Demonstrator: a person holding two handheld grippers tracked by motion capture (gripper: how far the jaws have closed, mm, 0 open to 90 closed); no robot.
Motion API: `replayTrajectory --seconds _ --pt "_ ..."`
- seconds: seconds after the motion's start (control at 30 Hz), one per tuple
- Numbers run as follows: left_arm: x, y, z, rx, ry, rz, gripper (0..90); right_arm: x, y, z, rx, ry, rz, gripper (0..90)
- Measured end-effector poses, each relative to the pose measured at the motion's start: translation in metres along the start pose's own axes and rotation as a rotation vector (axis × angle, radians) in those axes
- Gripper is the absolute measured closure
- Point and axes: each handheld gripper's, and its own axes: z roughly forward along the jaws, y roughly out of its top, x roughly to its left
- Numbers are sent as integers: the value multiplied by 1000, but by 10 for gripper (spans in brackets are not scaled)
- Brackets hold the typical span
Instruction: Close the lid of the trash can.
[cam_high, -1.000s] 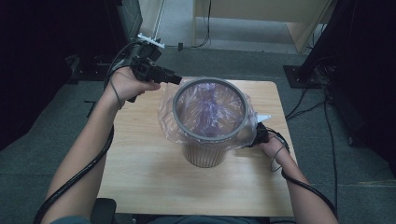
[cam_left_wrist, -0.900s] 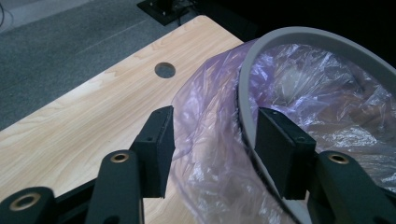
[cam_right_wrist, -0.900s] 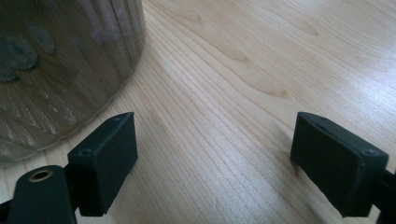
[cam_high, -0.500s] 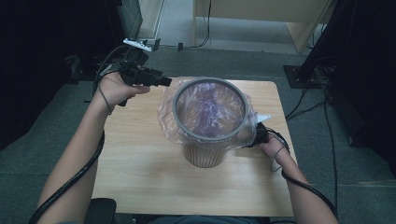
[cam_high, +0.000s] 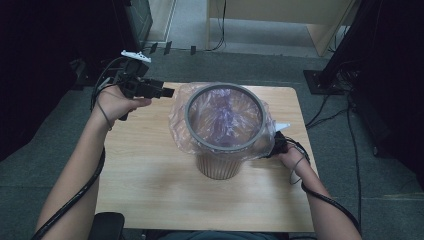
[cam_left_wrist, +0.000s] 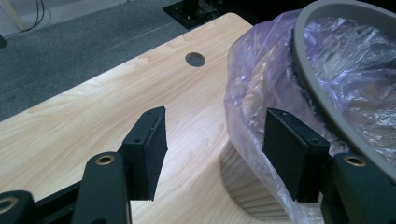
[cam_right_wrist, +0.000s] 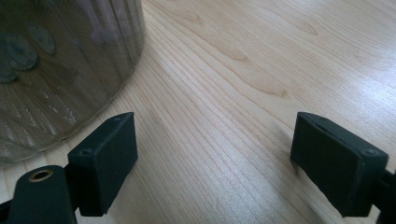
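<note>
A ribbed, see-through bin (cam_high: 218, 162) stands upright near the middle of the wooden table (cam_high: 150, 190), lined with a thin purple-tinted plastic bag (cam_high: 225, 117) whose edge is folded out over the grey rim (cam_high: 188, 117) and hangs loosely down the sides. Nothing but the crumpled bag lining shows inside. The left gripper (cam_high: 167, 92) hovers just beside the bag's left side, its jaws having just been opening, wide apart with nothing between them. The right gripper (cam_right_wrist: 212, 158) sits low beside the bin's base, jaws spread over bare wood.
</note>
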Motion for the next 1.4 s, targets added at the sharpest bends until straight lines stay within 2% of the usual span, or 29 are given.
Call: replayTrajectory --seconds 0.3,0.4,0.57,0.7,0.83,0.97,1.13,1.3,1.4 --pt "10 -18 5 -7 10 -30 380 0 0 0 0 -2 2 144" --pt "12 -25 8 -20 -2 -46 379 0 0 0 0 -3 4 143" --pt "17 -39 15 -5 11 -62 378 1 0 0 1 -5 7 142" --pt "19 -47 19 -2 34 -57 376 1 0 0 1 -6 7 142" --pt "21 -55 23 -15 38 -60 375 1 0 0 1 -5 7 142" --pt "24 -65 30 -25 9 -100 373 1 0 0 1 -6 7 142" --pt "26 -77 41 -14 11 -111 373 1 0 0 1 -5 7 142" --pt "29 -90 51 -8 28 -110 372 1 0 0 1 -5 7 142" --pt "32 -98 56 -22 37 -77 372 1 0 0 1 -6 8 142"
